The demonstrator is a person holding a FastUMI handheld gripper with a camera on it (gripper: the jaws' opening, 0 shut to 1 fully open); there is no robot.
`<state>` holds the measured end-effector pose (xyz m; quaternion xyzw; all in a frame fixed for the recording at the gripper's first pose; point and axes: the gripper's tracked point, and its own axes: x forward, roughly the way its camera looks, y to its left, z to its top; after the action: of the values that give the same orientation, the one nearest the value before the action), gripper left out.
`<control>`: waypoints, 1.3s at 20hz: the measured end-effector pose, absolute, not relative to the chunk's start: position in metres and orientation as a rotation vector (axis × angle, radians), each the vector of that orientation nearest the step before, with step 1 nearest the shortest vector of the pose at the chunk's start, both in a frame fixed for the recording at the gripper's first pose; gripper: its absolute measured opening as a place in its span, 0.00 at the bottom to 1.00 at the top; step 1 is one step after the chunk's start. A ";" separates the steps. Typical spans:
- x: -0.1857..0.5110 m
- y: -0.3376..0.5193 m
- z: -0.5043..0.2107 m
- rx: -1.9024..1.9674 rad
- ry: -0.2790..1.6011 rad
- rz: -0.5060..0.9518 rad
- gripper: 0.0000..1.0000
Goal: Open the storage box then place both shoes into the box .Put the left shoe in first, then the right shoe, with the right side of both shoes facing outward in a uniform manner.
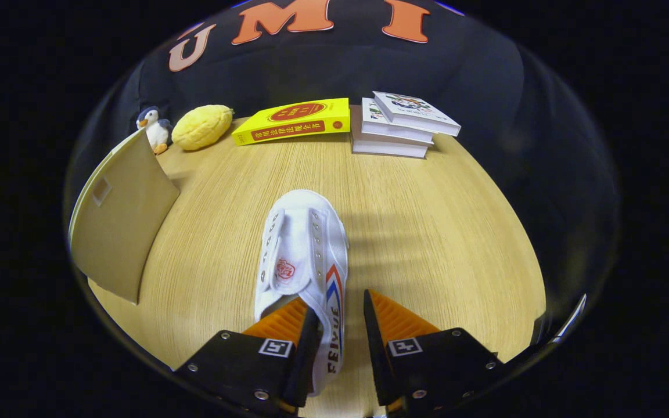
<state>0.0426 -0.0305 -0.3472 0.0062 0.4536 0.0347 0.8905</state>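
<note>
One shoe (pixel 302 255), toe pointing away; gripper (pixel 334 316) straddling sidewall.

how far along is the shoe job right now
Done: the box lid stands open. In hand: the gripper is open, its fingers straddling the right wall of a white shoe on the table, not yet clamped. Left: placing this shoe inside.

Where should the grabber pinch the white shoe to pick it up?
Pinch the side wall of the white shoe near the heel opening, coming down from above at the heel end. The shoe lies on the table with its toe pointing away, and its thin striped wall already sits between the open gripper fingers: one finger is inside the opening, the other outside. Closing there would likely clamp the wall.
</note>
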 end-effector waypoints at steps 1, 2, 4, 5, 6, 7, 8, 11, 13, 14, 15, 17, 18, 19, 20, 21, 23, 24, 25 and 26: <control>0.045 -0.026 -0.350 0.044 0.945 0.088 0.39; 0.046 -0.026 -0.353 0.055 0.950 0.085 0.36; 0.049 -0.034 -0.355 0.040 0.946 0.069 0.24; 0.051 -0.039 -0.356 0.052 0.936 0.054 0.11; 0.051 -0.040 -0.356 0.082 0.924 0.049 0.02; 0.053 -0.040 -0.355 0.119 0.912 0.039 0.00; 0.055 -0.041 -0.353 0.158 0.901 0.030 0.00; 0.060 -0.036 -0.342 0.268 0.879 0.039 0.00; 0.063 -0.030 -0.333 0.308 0.861 0.064 0.00; 0.066 -0.026 -0.327 0.313 0.846 0.079 0.00; 0.068 -0.024 -0.321 0.315 0.837 0.083 0.00; 0.071 -0.018 -0.305 0.314 0.812 0.089 0.00; 0.072 -0.015 -0.298 0.310 0.802 0.091 0.00; 0.073 -0.011 -0.290 0.303 0.785 0.094 0.00; 0.075 -0.007 -0.283 0.297 0.768 0.097 0.00; 0.075 -0.002 -0.277 0.301 0.763 0.095 0.00; 0.075 0.008 -0.263 0.302 0.747 0.083 0.00; 0.077 0.012 -0.253 0.300 0.726 0.071 0.00; 0.077 0.018 -0.241 0.301 0.707 0.059 0.00; 0.077 0.026 -0.230 0.306 0.691 0.051 0.00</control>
<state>0.0771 0.0260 -0.2295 0.1496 0.3371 0.0249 0.9292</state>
